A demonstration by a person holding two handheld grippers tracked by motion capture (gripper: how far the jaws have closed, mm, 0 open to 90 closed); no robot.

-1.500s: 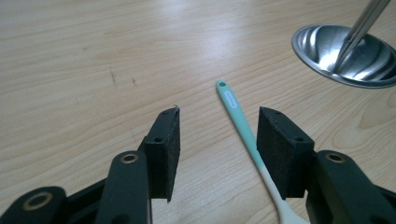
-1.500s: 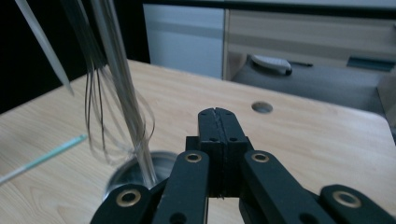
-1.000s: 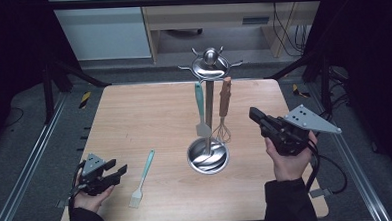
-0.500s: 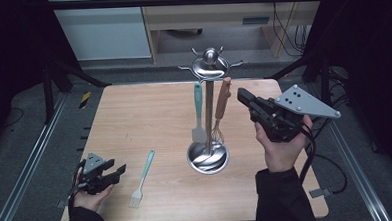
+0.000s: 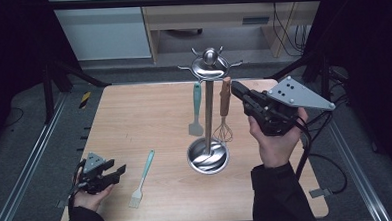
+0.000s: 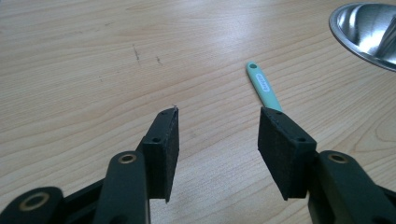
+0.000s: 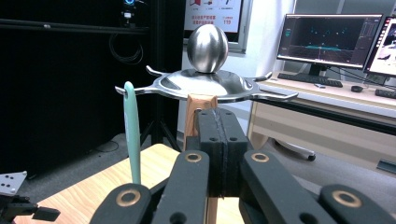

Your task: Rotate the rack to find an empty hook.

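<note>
Leftmost, at the near left corner of the wooden surface point(image 5: 134, 118), sits the left tool point(image 5: 117, 171), held low in a hand point(image 5: 87, 198); its jaws stand apart with nothing between them, and in the left gripper view the bare wood shows in the gap of the left tool point(image 6: 217, 140). Just to its right lies a teal-handled basting brush point(image 5: 143, 177), flat on the surface, bristle end toward the person and handle end pointing away; the left gripper view shows the brush handle point(image 6: 264, 86) running past the right-hand pad. Next, near the middle of the surface, stands a steel utensil rack point(image 5: 209, 115): a round dish base, an upright post, and a hooked top plate with a ball knob. From its hooks hang a teal spatula point(image 5: 196, 108) on the left of the post and a wooden-handled whisk point(image 5: 225, 111) on the right, both hanging upright. Rightmost, the right tool point(image 5: 239, 91) is held raised above the surface in a hand point(image 5: 278, 142), level with the whisk's handle and just beside it; whether it touches the handle cannot be told. In the right gripper view the jaws of the right tool point(image 7: 219, 126) are pressed together with nothing between them, the whisk handle point(image 7: 198, 105) directly behind them under the top plate.
</note>
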